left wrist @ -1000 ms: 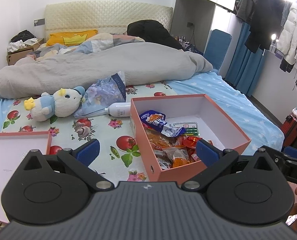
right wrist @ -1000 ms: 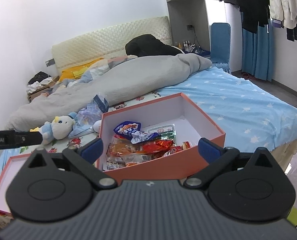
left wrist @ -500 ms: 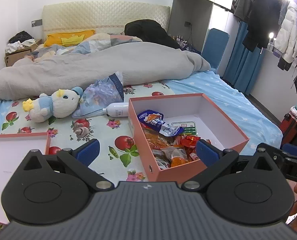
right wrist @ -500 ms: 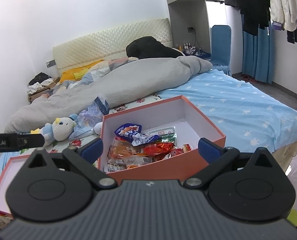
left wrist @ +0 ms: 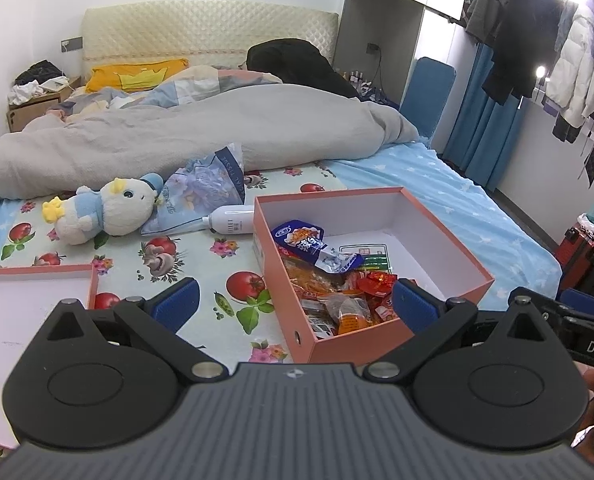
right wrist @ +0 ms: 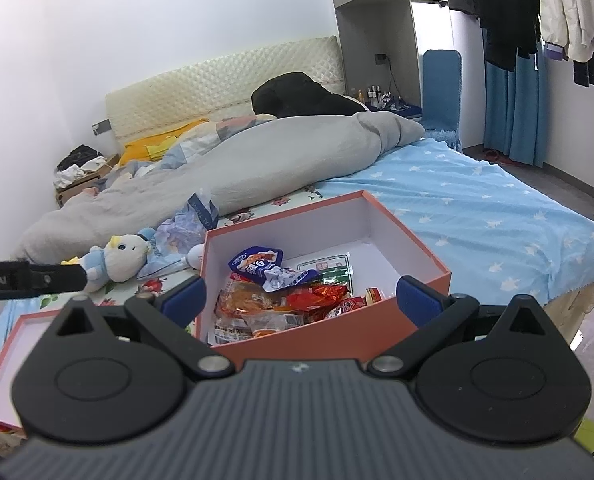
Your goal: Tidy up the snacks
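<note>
Orange-walled box (left wrist: 449, 256) on the bed's fruit-print sheet (left wrist: 201, 256) holds crinkly snack packets (left wrist: 337, 292) heaped at its near-left end. Left gripper (left wrist: 293, 300) and right gripper (right wrist: 301, 294) hover before it, fingers spread wide, empty.

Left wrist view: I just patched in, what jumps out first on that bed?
The open orange box on the flowered sheet, snack packets heaped at its near left end, far end bare. Left of it lie a plush duck and a white bottle; the box lid sits at the near left. Both the left gripper and right gripper are open and empty.
</note>
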Demonstrator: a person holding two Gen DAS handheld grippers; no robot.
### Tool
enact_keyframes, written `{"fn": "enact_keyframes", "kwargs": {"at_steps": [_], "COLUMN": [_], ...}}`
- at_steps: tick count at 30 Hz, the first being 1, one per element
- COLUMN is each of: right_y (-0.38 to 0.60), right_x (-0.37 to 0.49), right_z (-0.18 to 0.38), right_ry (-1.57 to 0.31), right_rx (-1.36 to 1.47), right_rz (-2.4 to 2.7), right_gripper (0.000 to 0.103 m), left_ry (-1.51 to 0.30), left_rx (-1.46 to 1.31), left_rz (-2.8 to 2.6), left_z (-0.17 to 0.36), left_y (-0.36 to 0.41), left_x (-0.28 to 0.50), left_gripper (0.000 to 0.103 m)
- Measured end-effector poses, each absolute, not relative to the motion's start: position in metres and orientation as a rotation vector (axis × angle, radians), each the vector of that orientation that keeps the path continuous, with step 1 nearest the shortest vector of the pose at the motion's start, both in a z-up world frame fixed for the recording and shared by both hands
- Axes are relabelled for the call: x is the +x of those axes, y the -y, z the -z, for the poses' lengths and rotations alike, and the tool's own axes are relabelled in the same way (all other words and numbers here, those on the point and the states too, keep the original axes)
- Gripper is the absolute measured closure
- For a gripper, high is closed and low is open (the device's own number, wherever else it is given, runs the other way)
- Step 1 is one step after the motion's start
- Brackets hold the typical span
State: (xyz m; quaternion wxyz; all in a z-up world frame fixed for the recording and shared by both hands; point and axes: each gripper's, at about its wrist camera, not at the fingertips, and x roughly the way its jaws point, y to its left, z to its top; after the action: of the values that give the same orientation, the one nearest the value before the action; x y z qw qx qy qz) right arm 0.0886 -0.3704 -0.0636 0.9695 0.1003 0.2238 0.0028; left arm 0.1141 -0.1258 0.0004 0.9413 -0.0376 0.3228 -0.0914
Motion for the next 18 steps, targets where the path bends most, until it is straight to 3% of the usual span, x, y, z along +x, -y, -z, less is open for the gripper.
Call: {"fn": "enact_keyframes", "kwargs": {"at_steps": [18], "right_y": [0.3691], "right_x": [0.0895], "right_z": [0.0622], "right_ry": [-0.446], "right_rx": [0.198], "right_rz": [-0.003], "right_gripper": [0.0], "left_ry": [-0.658], "left_rx": [-0.087], "left_rz": [0.181], "left_z": [-0.0007], "left_y": [0.1243], "left_x": [0.1141], "left_gripper": [0.0]}}
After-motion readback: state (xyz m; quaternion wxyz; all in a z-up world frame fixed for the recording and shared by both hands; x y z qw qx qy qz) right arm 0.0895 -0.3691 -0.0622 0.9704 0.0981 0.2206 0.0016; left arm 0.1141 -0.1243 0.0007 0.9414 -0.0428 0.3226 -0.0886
